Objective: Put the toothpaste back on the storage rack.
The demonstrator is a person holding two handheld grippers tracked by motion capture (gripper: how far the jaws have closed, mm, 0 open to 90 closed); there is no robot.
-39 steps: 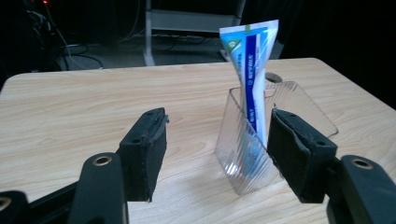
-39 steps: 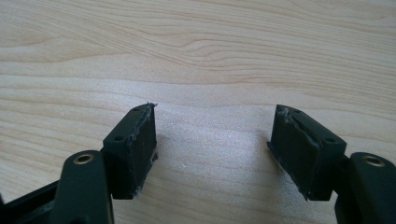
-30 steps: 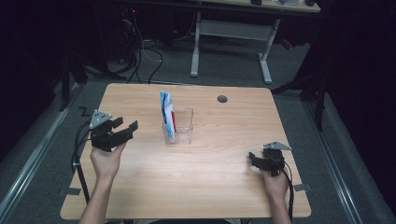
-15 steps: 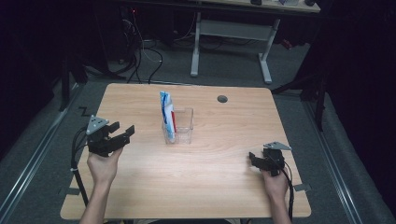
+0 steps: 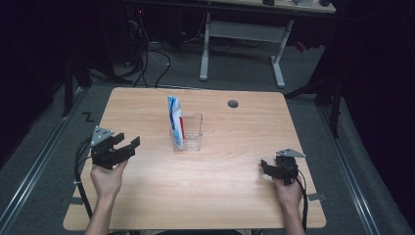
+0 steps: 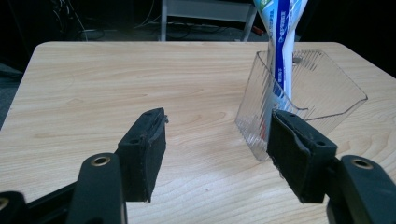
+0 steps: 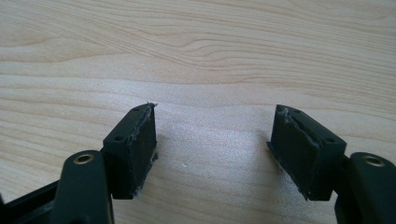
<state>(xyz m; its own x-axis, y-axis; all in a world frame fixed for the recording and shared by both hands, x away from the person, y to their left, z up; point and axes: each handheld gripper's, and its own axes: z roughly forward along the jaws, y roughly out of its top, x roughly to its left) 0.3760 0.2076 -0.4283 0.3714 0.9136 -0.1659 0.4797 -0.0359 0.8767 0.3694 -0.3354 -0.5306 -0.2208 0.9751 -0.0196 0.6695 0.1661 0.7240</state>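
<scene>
Near the middle of the light wooden table (image 5: 147,205), a little toward its far side, stands a clear ribbed plastic bin (image 5: 188,132), open at the top, with fine vertical ridges along its walls. In the left gripper view the bin's (image 6: 322,88) walls flare outward toward the rim and the wood grain shows through them. Inside it, against its left wall, a tall white pouch with blue and red print (image 5: 175,122) stands upright and rises well above the rim. In the left gripper view the pouch (image 6: 280,46) shows a blue vertical band on white with a patch of green at its top edge; the lettering on it is too small to read.

The left gripper (image 5: 128,147), held in the person's left hand (image 5: 107,178), sits near the left edge of the table, well apart from the bin, and points toward it. Its two black padded jaws are spread wide with nothing between them. The right gripper (image 5: 265,165), held in the right hand (image 5: 288,193), is near the right near corner, tilted down over bare wood. In the right gripper view its jaws stand wide apart and empty just above the table surface.

A small dark round grommet hole (image 5: 233,104) sits in the tabletop toward the far right.
</scene>
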